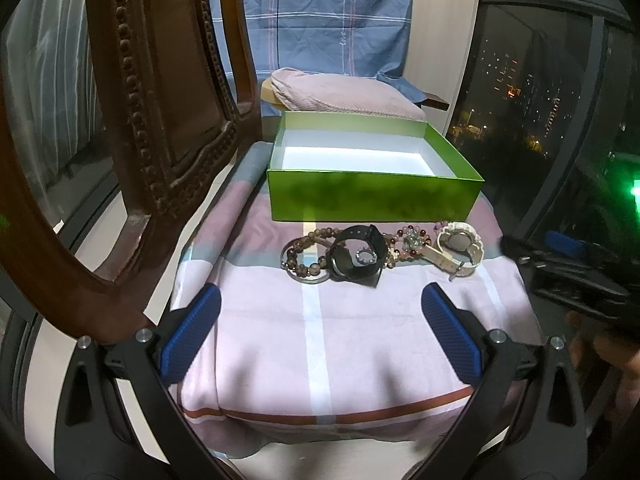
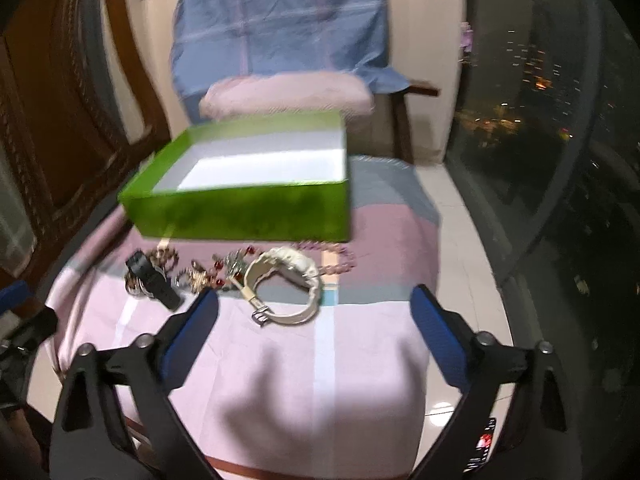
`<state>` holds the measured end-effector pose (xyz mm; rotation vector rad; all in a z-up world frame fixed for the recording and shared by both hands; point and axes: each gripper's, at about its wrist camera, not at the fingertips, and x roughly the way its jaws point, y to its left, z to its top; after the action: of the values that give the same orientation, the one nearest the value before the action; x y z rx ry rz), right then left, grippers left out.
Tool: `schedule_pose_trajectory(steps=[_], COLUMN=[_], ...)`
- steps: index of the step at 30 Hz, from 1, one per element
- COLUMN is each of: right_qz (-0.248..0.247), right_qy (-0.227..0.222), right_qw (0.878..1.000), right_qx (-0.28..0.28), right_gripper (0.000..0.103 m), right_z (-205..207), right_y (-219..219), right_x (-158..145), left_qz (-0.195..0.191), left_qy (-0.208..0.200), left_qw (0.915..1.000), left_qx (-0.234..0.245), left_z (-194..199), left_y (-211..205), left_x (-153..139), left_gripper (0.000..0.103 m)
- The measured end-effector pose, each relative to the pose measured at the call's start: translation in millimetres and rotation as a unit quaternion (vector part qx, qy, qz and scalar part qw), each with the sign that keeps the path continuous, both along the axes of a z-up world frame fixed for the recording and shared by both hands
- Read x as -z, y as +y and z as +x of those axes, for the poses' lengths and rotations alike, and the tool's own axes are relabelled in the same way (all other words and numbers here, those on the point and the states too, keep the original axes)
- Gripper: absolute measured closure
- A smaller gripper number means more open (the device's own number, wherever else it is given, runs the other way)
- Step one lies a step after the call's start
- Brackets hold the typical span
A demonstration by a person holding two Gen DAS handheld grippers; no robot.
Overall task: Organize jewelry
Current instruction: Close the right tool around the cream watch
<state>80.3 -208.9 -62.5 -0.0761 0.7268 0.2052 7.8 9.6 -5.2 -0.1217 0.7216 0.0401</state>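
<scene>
- Ahead of both claws, on the pink checked cloth [image 1: 280, 344], the jewelry lies in one row running left to right, just in front of the green box [image 1: 372, 196].
- Row order in the left wrist view: beaded bracelet [image 1: 304, 258], black watch [image 1: 356, 256], red-and-crystal bead piece [image 1: 408, 242], cream watch [image 1: 460, 250]. Items overlap or touch at the middle; edges hard to separate.
- Box: open, white inside, nothing visible in it. It sits just beyond the row, not clearly touching it.
- Left gripper [image 1: 320, 336]: blue pads spread wide, nothing between them; row lies straight ahead, black watch nearest its centreline.
- Right gripper [image 2: 316, 328]: pads also spread wide, holding nothing. Frame is blurred.
- Key relation: in the right wrist view the cream watch [image 2: 286, 288] lies just ahead, between the finger lines, strap loop open toward the claw, buckle end [image 2: 260, 314] nearest. The black watch [image 2: 152, 280] is off to its left.
- Judgement: right claw is the nearer for the cream watch, left for the black watch or bracelet.
- Risk: tangled beads may drag along with a neighbour.
</scene>
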Motion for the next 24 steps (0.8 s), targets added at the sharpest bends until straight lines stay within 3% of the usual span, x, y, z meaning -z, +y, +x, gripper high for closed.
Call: schedule_pose_trajectory(steps=[2, 6, 9, 12, 17, 24], right_qz=[-0.029, -0.09, -0.096, -0.099, -0.093, -0.048], right_qy=[0.006, 0.008, 0.028, 0.048, 0.048, 0.024], right_qw=[0.999, 0.995, 0.994, 0.992, 0.992, 0.996], right_qx=[-0.023, -0.032, -0.038, -0.059, -0.074, -0.073], right_gripper=[0.026, 0.038, 0.047, 0.071, 0.081, 0.082], right_z=[12.0, 35.6, 51.2, 63.1, 60.4, 37.9], right_y=[13.3, 27.2, 28.8, 34.0, 40.6, 31.7], right_x=[8.0, 22.8, 32.6, 42.0, 40.6, 11.9], left_qz=[-0.001, -0.003, -0.004, -0.004, -0.003, 0.0], left_qy=[0.001, 0.001, 0.004, 0.008, 0.013, 0.024], left_qw=[1.0, 1.0, 1.0, 0.9999, 0.9999, 0.9997], left_qx=[0.0, 0.0, -0.003, -0.006, -0.008, -0.008], left_z=[0.3, 1.3, 3.3, 5.3, 7.2, 16.1], left_y=[1.8, 5.1, 8.0, 10.7, 12.9, 7.6], left_x=[-0.2, -0.1, 1.2, 3.1, 5.8, 11.8], left_gripper=[0.004, 0.004, 0.004, 0.004, 0.004, 0.004])
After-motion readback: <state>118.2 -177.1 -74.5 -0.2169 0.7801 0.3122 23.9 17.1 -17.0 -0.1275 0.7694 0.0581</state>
